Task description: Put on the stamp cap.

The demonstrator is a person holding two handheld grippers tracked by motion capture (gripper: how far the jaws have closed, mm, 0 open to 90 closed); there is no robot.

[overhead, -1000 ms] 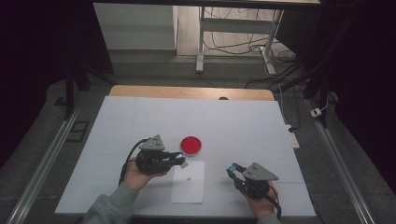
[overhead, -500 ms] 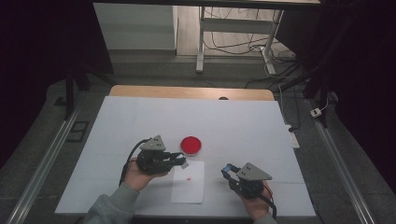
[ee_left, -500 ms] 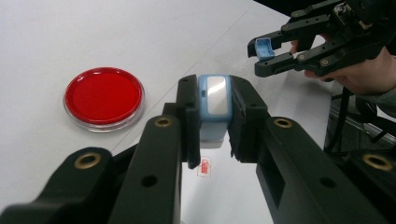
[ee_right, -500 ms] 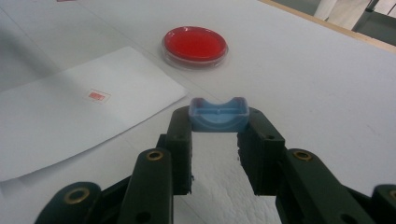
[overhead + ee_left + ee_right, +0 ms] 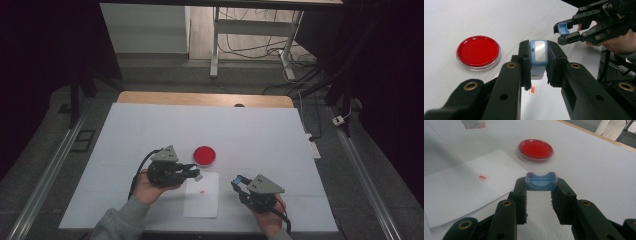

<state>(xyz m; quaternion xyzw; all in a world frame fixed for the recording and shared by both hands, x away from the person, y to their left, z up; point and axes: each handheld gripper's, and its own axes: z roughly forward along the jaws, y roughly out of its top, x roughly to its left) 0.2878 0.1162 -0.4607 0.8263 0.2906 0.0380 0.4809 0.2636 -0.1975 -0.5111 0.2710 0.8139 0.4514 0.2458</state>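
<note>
Near the front edge of the table [image 5: 150, 125], the left gripper [image 5: 192, 172] has its jaws squeezed on a small blue stamp [image 5: 538, 58]. The stamp sits upright between the two black jaws, and its shiny silver top faces the camera in the left gripper view. The right gripper [image 5: 235, 181] has its jaws clenched on a little blue cap [image 5: 540, 181], which sits right at the tips with its hollow side up. From the high view, the left gripper is held over the top left corner of a white sheet of paper [image 5: 202, 197], and the right gripper is just to the right of that sheet, apart from it. The stamp and the cap are too small to make out well from up there. The left gripper view shows the right gripper far off at the top right, with the blue cap in its tips, well apart from the stamp. The right gripper view shows a small red mark [image 5: 482, 177] printed on the paper, to the left of its jaws. A round red dish [image 5: 204, 155] lies on the table just beyond the paper, between the two grippers and a bit farther away. Nothing touches the dish.
</note>
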